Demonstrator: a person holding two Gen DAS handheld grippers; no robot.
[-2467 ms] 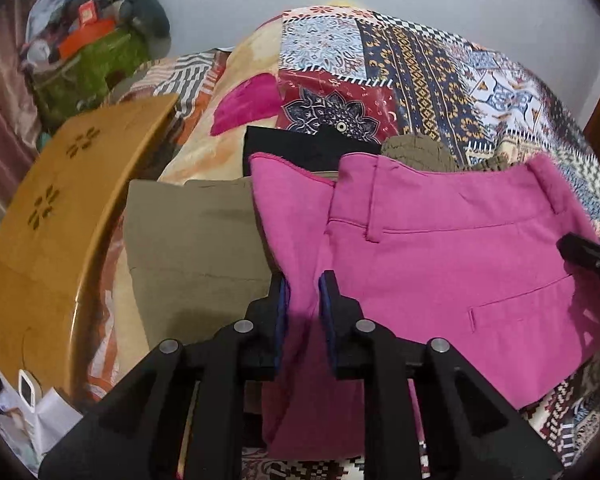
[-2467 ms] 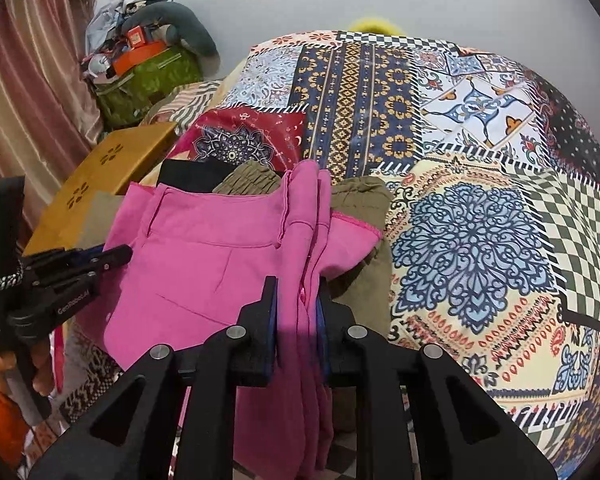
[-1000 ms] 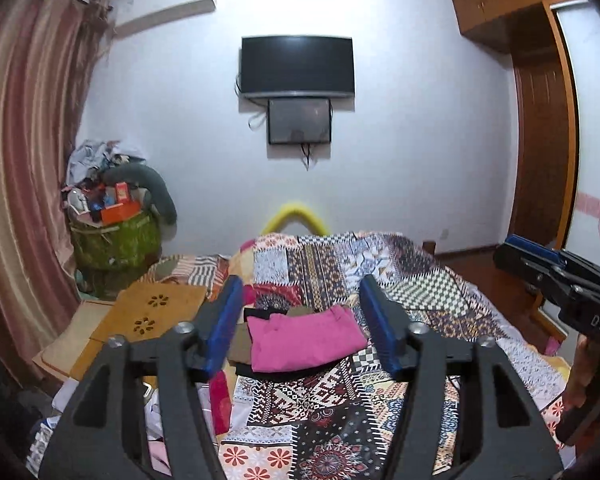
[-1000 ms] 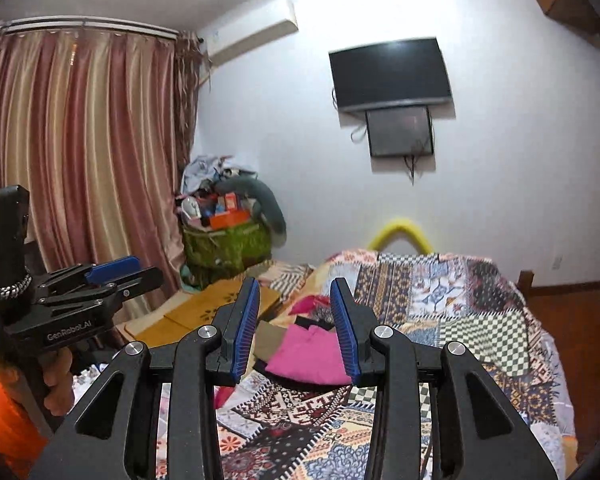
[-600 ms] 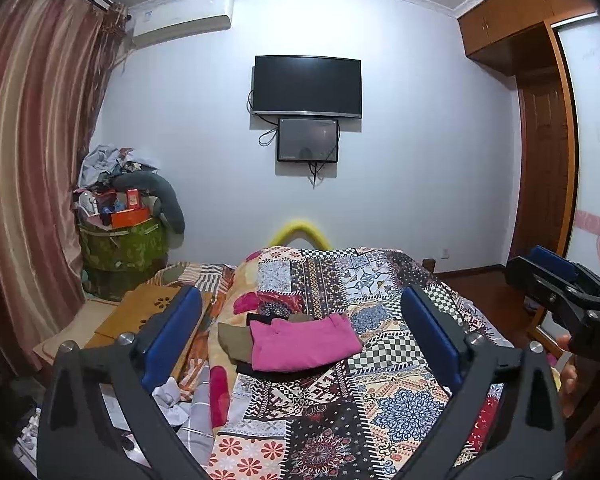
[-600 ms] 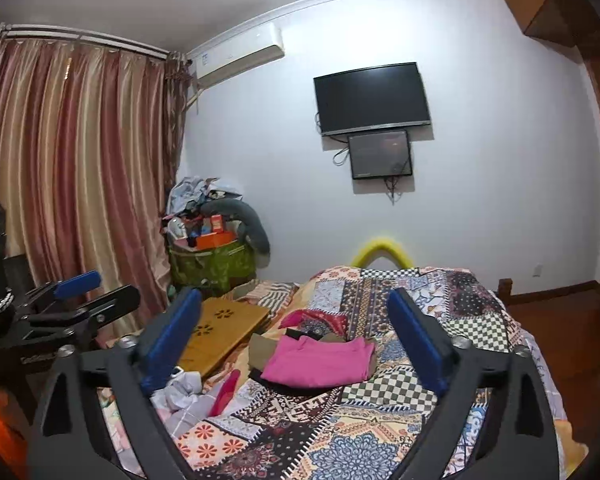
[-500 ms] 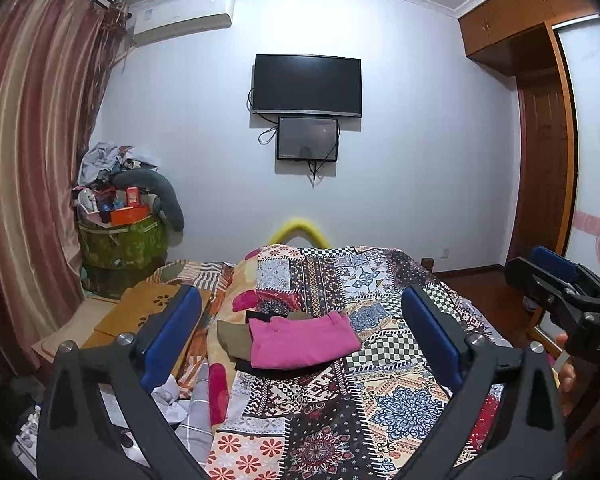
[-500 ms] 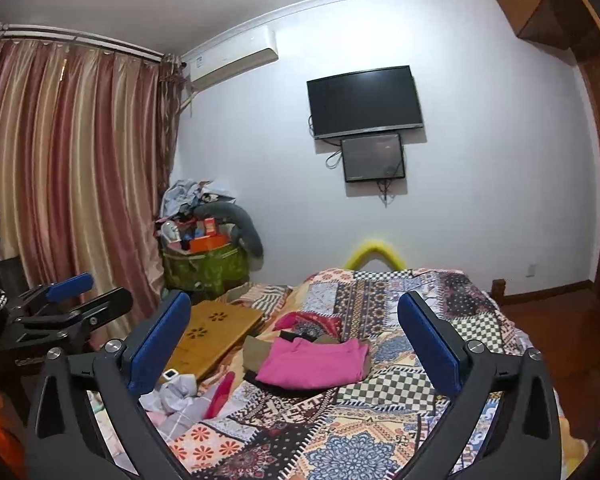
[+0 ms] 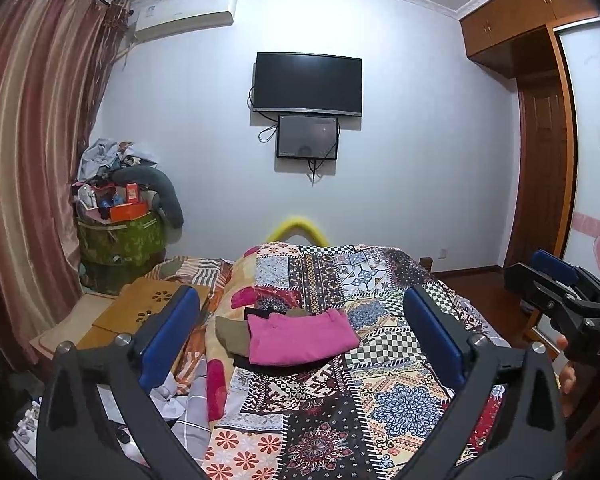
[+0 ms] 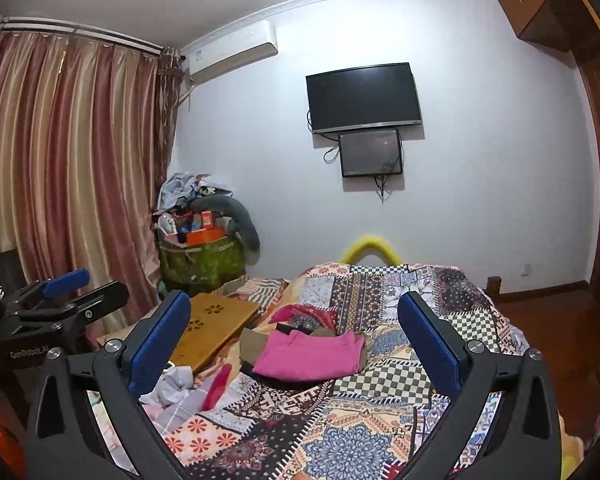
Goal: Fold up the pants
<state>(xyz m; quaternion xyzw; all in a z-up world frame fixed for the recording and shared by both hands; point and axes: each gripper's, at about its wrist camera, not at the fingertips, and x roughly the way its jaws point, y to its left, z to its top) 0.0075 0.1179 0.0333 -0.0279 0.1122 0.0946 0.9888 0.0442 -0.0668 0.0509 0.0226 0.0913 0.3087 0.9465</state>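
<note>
The pink pants [image 9: 300,338] are sitting folded up on the left side of the bed [image 9: 380,396], on top of an olive garment [image 9: 230,332] and a black one, so the fold looks pretty much done to me. Both the left gripper [image 9: 300,334] and right gripper [image 10: 300,338] have their fingers spread wide, holding nothing, well back from the bed. A couple seconds ago both were clamped right on the pink fabric. Next I'd guess: grab another garment, or stop.
</note>
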